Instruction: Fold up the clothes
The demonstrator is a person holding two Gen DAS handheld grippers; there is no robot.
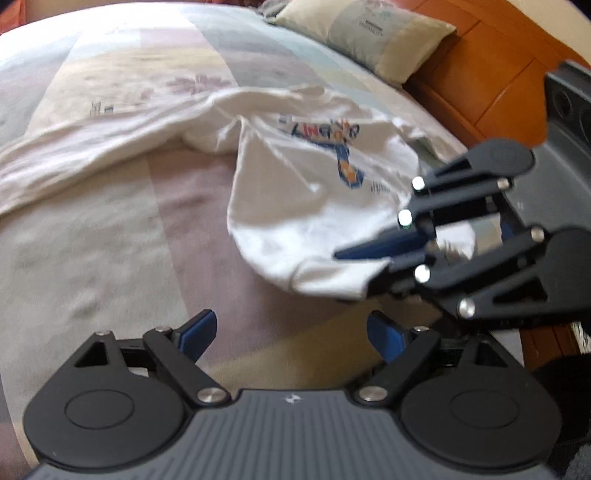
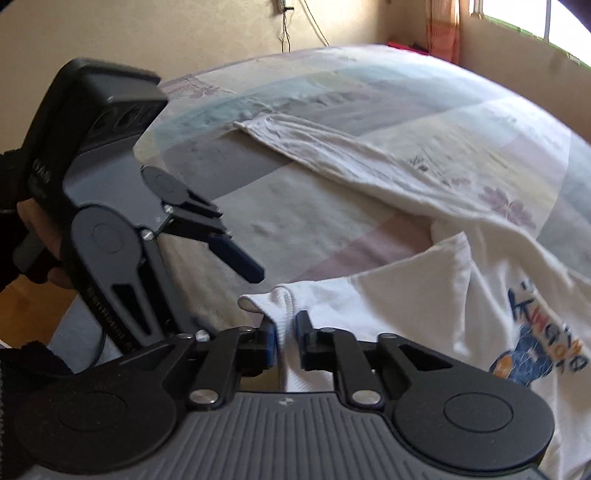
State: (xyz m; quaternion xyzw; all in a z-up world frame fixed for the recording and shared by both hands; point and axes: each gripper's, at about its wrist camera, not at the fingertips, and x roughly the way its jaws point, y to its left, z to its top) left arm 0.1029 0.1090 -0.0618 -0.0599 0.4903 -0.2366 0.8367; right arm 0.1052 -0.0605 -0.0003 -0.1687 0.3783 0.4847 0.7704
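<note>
The shirt (image 1: 306,177) lies on the bed (image 1: 110,221), ahead of the left tongs (image 1: 291,334) and a bit to their right. The left tongs hang over the bed with nothing between their tips, near the shirt's edge but apart from it. The right tongs (image 2: 286,341) hold the shirt's edge between their tips. In the left wrist view they reach in from the right, just ahead of the left tongs. One long sleeve (image 2: 332,147) runs away across the bed, far ahead of the right tongs. A pillow (image 1: 365,33) sits behind the shirt, against the headboard (image 1: 491,85), far ahead of the left tongs.
</note>
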